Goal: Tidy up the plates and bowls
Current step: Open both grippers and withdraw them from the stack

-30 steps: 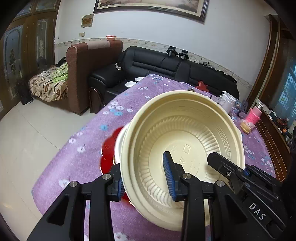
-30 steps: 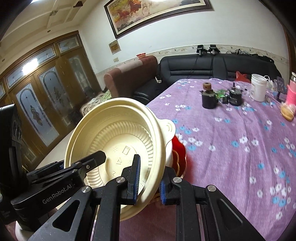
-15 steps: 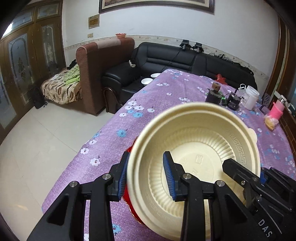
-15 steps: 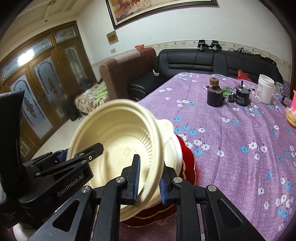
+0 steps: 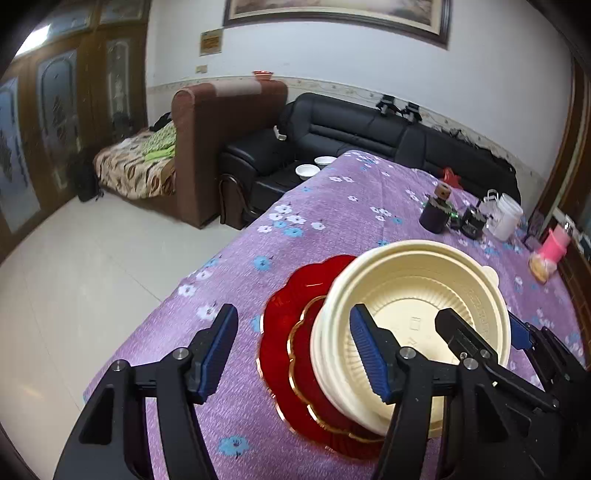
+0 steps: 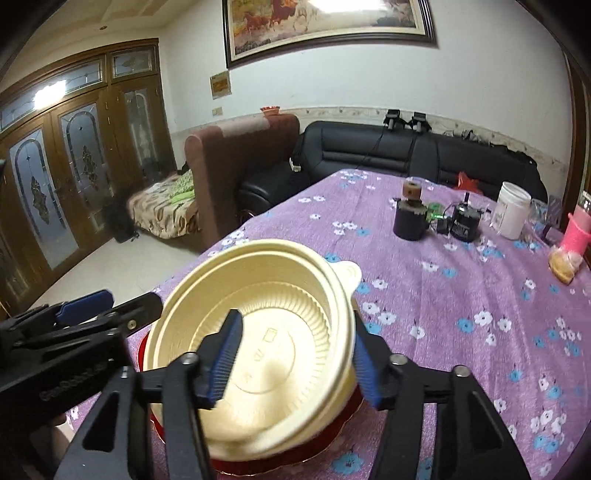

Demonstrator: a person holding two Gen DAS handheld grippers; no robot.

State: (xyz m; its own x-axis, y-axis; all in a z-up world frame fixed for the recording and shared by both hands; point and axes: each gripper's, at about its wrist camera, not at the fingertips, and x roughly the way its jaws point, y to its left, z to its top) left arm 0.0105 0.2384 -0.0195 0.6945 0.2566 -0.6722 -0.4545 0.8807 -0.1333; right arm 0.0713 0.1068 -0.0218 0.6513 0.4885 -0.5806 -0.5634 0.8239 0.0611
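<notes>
— Cream bowl (image 5: 413,325) down yet?

— Yes, stacked on the red plate (image 5: 295,354) near the tabletop (image 5: 351,206) edge. My left gripper (image 5: 291,347) and right gripper (image 6: 291,354) jaws have just been opening, spread astride its rim, pinching nothing. Next, I'd judge, back both out.

Home living room: black sofa (image 6: 424,155), framed painting (image 6: 325,26), clothed table (image 6: 461,295).

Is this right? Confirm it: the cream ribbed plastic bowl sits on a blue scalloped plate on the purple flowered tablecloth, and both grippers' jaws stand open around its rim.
Not quite: the scalloped plate under the cream ribbed plastic bowl is red with a gold edge, not blue, as the left wrist view shows. The rest holds: it lies on the purple flowered tablecloth, and both grippers' jaws have just been opening, the rim between them.
</notes>
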